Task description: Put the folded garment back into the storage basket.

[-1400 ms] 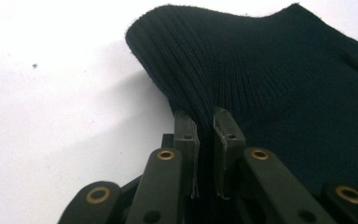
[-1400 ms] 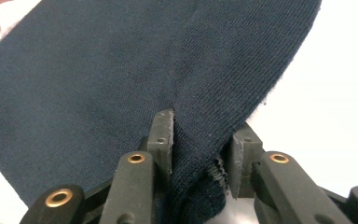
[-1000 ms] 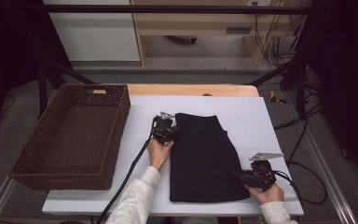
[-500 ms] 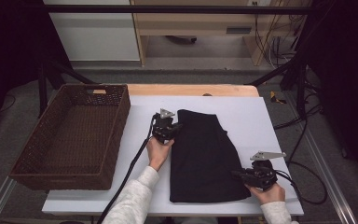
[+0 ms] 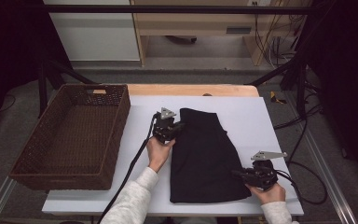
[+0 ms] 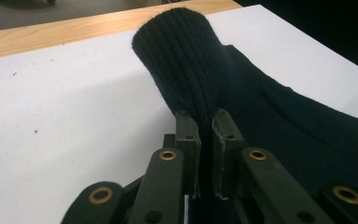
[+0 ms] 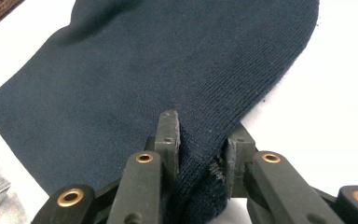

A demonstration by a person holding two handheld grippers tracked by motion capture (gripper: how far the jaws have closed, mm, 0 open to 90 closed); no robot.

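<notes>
- Counter (image 5: 270, 121): white top, wicker basket (image 5: 70, 135) along its left side. Dark knit garment (image 5: 205, 158) lies folded flat mid-counter, right of the basket and apart from it, long axis running away from the person.
- Garment risk, largest: if the two grips lift unevenly, the folded layers may slide apart and the fold opens. The knit looks limp and heavy, so the unsupported middle would likely sag.
- Left hand-held gripper (image 6: 205, 135): clenched on the far left corner of the garment, ribbed fabric bunched up between the jaws and standing off the counter. The bite looks narrow; a sharp pull could strip it out.
- Right hand-held gripper (image 7: 200, 140): clamped on the near right edge, a thick fold wedged between jaws. Cannot tell whether all layers are caught; a missed lower layer would stay behind.
- Cable (image 5: 126, 179) of the left hand-held gripper trails beside the basket; could snag its rim on a move that way.
</notes>
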